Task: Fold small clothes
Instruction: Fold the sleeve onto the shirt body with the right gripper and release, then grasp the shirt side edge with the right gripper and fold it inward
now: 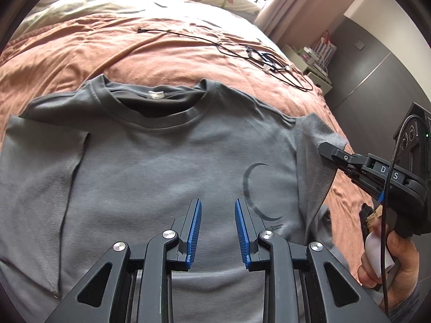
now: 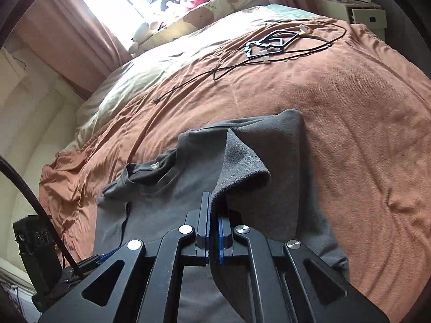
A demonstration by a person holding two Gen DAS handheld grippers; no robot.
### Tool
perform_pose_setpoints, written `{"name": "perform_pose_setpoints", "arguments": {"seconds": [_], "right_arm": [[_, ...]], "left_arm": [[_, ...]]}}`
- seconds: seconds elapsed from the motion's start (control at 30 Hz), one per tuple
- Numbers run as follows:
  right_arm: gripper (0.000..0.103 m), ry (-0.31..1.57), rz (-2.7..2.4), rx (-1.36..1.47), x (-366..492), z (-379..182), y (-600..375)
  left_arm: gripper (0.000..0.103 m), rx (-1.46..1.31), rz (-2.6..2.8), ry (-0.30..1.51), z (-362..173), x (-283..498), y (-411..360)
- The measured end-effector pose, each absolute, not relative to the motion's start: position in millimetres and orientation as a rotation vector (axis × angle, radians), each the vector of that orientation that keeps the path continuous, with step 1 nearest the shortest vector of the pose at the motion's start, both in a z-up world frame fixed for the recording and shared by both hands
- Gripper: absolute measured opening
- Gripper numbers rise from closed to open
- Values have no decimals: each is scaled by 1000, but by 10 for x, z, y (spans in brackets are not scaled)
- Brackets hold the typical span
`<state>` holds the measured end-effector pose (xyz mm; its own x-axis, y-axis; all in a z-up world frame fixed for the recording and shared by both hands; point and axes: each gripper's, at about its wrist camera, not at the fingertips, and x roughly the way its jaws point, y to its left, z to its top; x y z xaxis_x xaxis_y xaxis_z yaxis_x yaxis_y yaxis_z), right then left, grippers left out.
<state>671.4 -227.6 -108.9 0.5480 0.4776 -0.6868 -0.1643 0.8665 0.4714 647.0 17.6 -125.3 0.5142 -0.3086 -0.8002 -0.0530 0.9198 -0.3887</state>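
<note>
A grey T-shirt (image 1: 161, 167) lies face up on the bed, with a dark crescent print (image 1: 249, 185) and a white label at its collar (image 1: 156, 95). Its left side (image 1: 40, 161) is folded in over the body. My left gripper (image 1: 218, 202) hovers over the shirt's chest, open, with nothing between its blue pads. My right gripper (image 1: 327, 149) is shut on the right sleeve (image 1: 315, 140) and holds it lifted off the bed. In the right wrist view the sleeve (image 2: 242, 161) drapes over the right gripper (image 2: 212, 196), above the shirt (image 2: 167, 202).
An orange-brown blanket (image 1: 134, 53) covers the bed. Black cables (image 1: 258, 56) (image 2: 269, 45) lie beyond the shirt. Pillows and soft toys (image 2: 188, 2) sit at the head. A white nightstand (image 1: 320, 78) stands beside the bed. A hand (image 1: 398, 263) holds the right gripper.
</note>
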Motion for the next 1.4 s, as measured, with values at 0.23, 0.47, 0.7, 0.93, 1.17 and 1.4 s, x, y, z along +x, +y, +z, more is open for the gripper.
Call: {"name": "perform_pose_setpoints", "arguments": {"seconds": [0.23, 0.47, 0.7, 0.93, 1.17, 1.4], "right_arm": [[21, 962, 422, 393, 6915, -1225, -2128], [83, 918, 411, 399, 6821, -1212, -2393], [83, 914, 302, 371, 6652, -1280, -2782], [57, 997, 246, 312, 6649, -1509, -2974], [42, 1051, 237, 239, 6640, -1614, -2937], [35, 1076, 236, 217, 6605, -1701, -2973]], "left_arm": [[28, -393, -129, 1047, -1374, 6521, 319], [44, -382, -121, 1075, -1498, 6608, 231], [44, -355, -125, 1080, -1550, 6749, 47], [48, -358, -128, 1081, -1626, 6992, -35], [56, -382, -127, 1053, -1654, 7226, -55], [54, -375, -143, 1030, -1697, 7390, -171]]}}
